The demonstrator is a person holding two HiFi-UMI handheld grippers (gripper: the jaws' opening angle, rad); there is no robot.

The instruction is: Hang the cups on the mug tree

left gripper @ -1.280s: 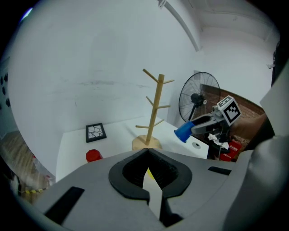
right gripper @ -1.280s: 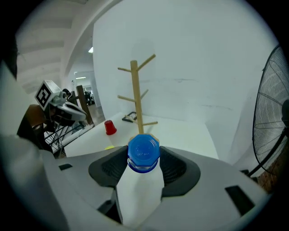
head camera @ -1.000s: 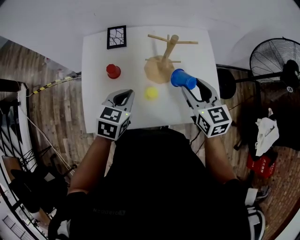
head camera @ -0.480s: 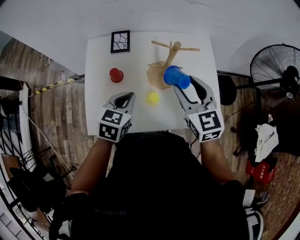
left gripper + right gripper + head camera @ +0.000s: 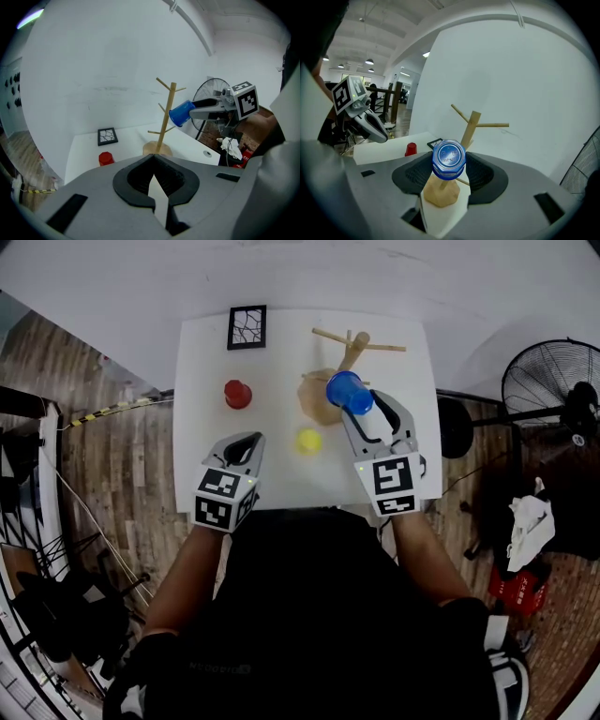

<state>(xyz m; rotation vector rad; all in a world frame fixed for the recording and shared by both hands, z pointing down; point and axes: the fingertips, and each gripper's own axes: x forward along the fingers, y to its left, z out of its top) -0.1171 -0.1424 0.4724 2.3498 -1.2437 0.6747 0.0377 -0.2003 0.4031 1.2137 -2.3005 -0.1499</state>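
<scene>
Shifted left across the counter toward the mug tree, the right hand-held gripper clamps the blue cup at the tree's six o'clock. Its mouth likely needs slipping over a peg next. The left hand-held gripper is closed and empty; the red cup and yellow cup wait.

Aloft and tipped sideways, blue cup just beside wooden mug tree; red cup and yellow cup below, apart, unhung.
</scene>
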